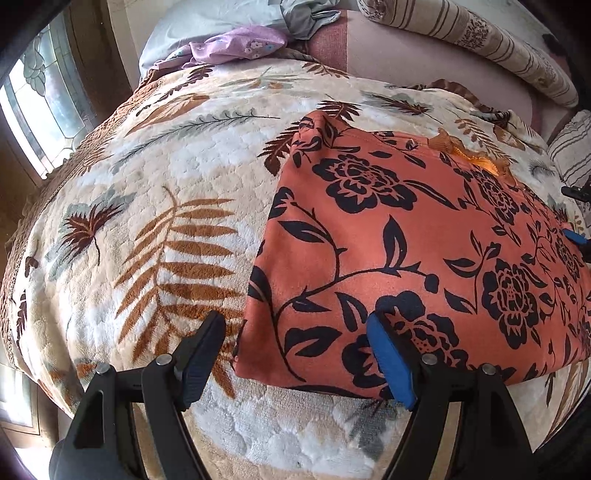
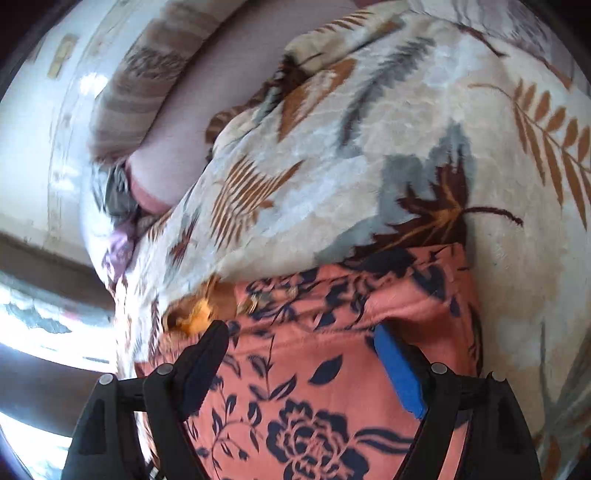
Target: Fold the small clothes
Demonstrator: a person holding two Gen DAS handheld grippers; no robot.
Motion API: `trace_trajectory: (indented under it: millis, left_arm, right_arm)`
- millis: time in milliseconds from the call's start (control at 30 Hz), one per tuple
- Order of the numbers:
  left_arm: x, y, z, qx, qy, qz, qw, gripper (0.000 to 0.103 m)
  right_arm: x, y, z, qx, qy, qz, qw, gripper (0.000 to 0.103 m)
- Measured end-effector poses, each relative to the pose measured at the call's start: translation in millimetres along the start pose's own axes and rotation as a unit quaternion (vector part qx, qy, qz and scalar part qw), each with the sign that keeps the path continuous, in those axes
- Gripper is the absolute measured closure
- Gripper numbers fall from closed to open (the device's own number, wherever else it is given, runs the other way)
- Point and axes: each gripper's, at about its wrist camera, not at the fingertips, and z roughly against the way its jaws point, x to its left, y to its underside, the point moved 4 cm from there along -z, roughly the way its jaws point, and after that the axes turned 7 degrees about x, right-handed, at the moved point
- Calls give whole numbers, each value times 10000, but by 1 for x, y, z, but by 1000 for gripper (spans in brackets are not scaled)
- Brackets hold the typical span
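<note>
1. On the bed, over a cream blanket (image 1: pixel 147 229) printed with brown and grey leaves, lies the orange garment (image 1: pixel 424 258) with its black flower print, spread flat and taking up the 3 o'clock half of the left wrist view.
2. The left tongs (image 1: pixel 295 354) stand released at 6 o'clock in that view, the jaws wide apart with nothing clamped: the black finger is over bare blanket just beside the cloth's near corner, and the blue-padded finger is over the cloth itself.
3. Whether that blue pad touches the fabric cannot be told.
4. A frilly orange trim (image 1: pixel 476 155) shows at the garment's far edge, toward 2 o'clock.
5. The right tongs (image 2: pixel 303 354) are likewise released, jaws spread over the orange garment (image 2: pixel 332 369) at 6 o'clock of the blurred right wrist view; the black finger is near the trim (image 2: pixel 195 314) and the blue pad is by a raised fold.
6. In the left wrist view, a blue tip of the right tongs (image 1: pixel 574 236) shows at 3 o'clock.
7. At 12 o'clock lie a lilac cloth (image 1: pixel 236 46), a grey cloth (image 1: pixel 306 18) and a striped bolster (image 1: pixel 476 40), well apart from the garment.
</note>
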Motion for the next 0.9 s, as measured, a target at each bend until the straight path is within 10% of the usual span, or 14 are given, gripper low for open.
trace_trajectory:
  millis: [100,267,533,900]
  left_arm:
    - [1,0,0,-1,44,10,10000,24]
    - [2,0,4,-54,89,2,9999,24]
    - [-2,12,35,-292,228,-25,9993,24]
    - [-5,23,64,-483,313,-69,9983,24]
  right_arm:
    - [-17,-4,17,-450,-161,-540,9974,19]
    - [7,34,44,-501,650,387,9959,19]
    - [0,144,49,144,671,971,9929,19]
    - [-33,166,67,-39,734,361,9966,19]
